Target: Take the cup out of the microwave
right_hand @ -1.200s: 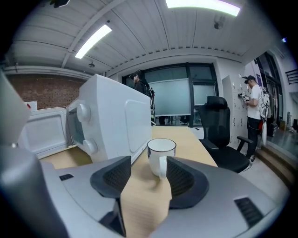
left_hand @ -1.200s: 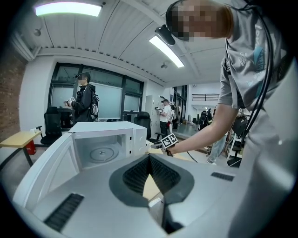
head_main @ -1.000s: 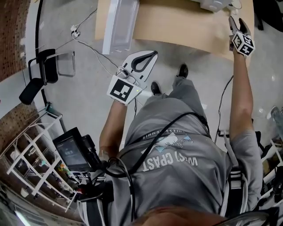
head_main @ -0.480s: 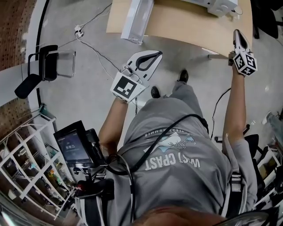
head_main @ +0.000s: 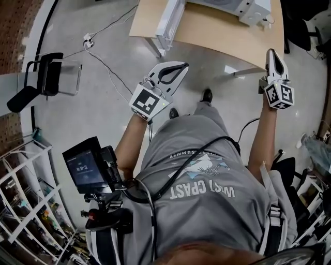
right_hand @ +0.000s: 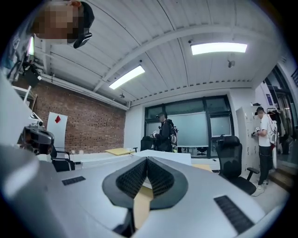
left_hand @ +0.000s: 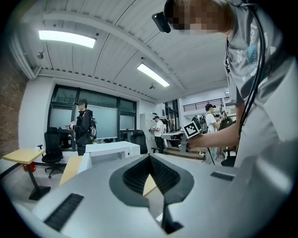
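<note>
No cup shows in any view. A white microwave stands at the far edge of the wooden table, and a long white part juts over the table's left side. My left gripper hangs over the floor in front of the table, shut and empty; in the left gripper view its tips meet in front of a white box. My right gripper is held just off the table's near right edge, also shut with nothing in it.
A black chair and a cable with a power strip are on the floor at left. White shelving fills the lower left. Several people stand in the room behind, and an office chair is at right.
Both grippers have drawn back from the table. The right one was over the table's right edge and is now off it; the table has slid toward the top of the head view.
</note>
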The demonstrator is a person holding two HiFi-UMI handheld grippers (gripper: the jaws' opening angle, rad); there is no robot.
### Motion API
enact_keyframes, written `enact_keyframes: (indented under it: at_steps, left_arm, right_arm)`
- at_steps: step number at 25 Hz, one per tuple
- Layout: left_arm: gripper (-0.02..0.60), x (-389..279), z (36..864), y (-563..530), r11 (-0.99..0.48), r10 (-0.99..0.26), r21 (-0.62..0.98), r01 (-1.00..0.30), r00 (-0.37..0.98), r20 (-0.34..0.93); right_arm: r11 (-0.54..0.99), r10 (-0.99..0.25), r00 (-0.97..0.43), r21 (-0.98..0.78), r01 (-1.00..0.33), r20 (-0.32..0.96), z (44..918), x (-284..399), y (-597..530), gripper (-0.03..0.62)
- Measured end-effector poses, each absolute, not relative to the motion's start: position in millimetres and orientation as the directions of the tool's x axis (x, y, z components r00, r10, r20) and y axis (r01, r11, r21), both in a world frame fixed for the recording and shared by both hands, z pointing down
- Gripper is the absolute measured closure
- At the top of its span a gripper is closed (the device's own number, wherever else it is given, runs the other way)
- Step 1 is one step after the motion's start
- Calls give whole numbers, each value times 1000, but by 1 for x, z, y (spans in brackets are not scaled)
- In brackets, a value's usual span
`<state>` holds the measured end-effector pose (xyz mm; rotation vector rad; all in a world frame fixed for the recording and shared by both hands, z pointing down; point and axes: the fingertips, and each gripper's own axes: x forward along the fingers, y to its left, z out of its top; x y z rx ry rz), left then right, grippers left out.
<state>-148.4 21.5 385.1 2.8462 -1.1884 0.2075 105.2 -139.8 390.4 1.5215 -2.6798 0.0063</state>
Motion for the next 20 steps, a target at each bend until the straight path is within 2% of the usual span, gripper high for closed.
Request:
enact_keyframes:
  at_steps: [5,11,15,20]
  left_arm:
    - [538,-166,369,48,-729,-685,-84,-679,725,76]
    - [538,-178,365,77,-753,-656,-104,-650,753,45]
    - [538,-177,370,95,-770,-638,-42,-637,768,51]
    - [538,-180,364,106,-798,-598,-96,-595,801,14]
  right_arm:
    - [560,-829,-559,40,-828,34,363,63,-73,582]
    - [597,-800,-599,75,-799,-20,325,21,-10,582]
    - [602,-791,-610,126,-789,-43,305,12,25,582]
    - [582,-803,-594,156,-798,-41,281,5,70,582]
